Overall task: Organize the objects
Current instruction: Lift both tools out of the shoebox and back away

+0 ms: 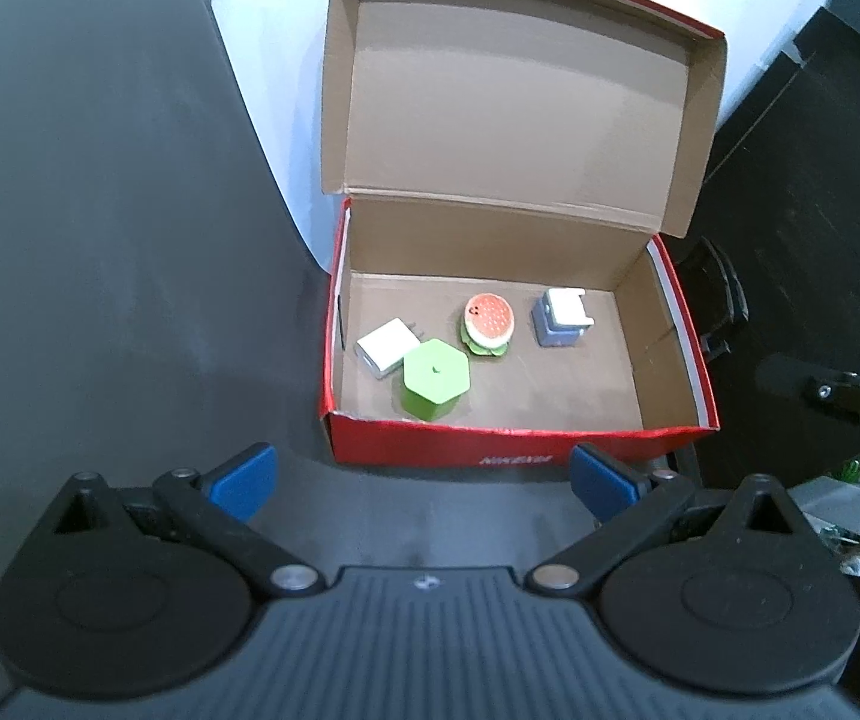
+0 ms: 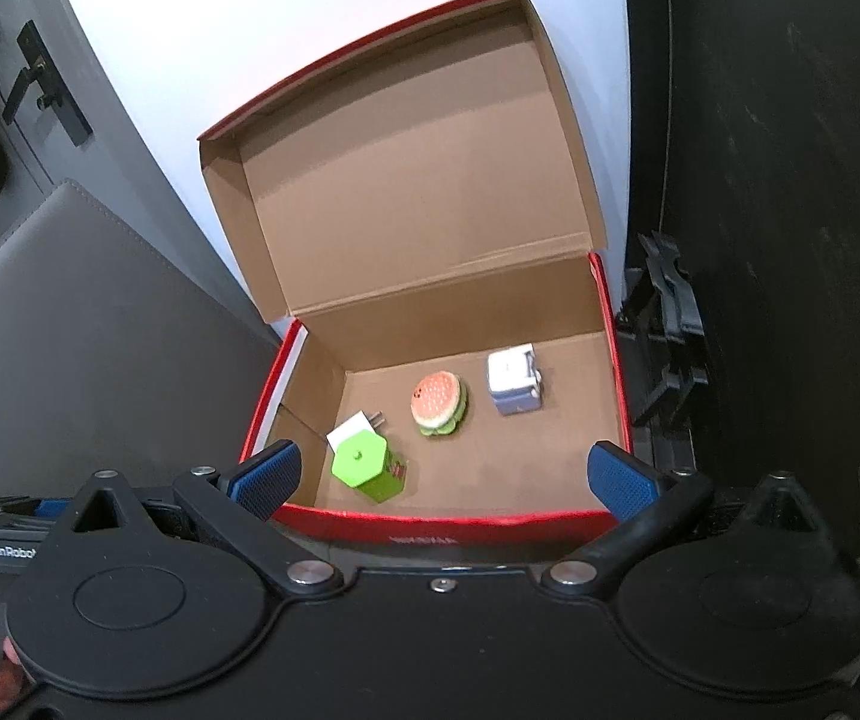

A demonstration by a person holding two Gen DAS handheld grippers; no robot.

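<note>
An open red cardboard box (image 1: 514, 450) (image 2: 448, 525) stands on a dark surface with its lid (image 1: 514, 96) (image 2: 406, 180) raised. Inside lie a white plug adapter (image 1: 383, 349) (image 2: 351, 427), a green hexagonal block (image 1: 435, 379) (image 2: 364, 463), a burger-shaped toy (image 1: 488, 324) (image 2: 439, 403) and a blue-and-white block (image 1: 561, 317) (image 2: 514, 387). My left gripper (image 1: 424, 483) is open and empty, just in front of the box. My right gripper (image 2: 442, 477) is open and empty, over the box's front edge.
A grey padded surface (image 1: 100, 210) (image 2: 70, 330) lies left of the box. A white wall (image 2: 280, 30) stands behind it. Black clamps (image 1: 724, 294) (image 2: 667, 324) and dark furniture (image 2: 790, 180) stand at the right. The other gripper (image 1: 856, 396) shows at the right edge.
</note>
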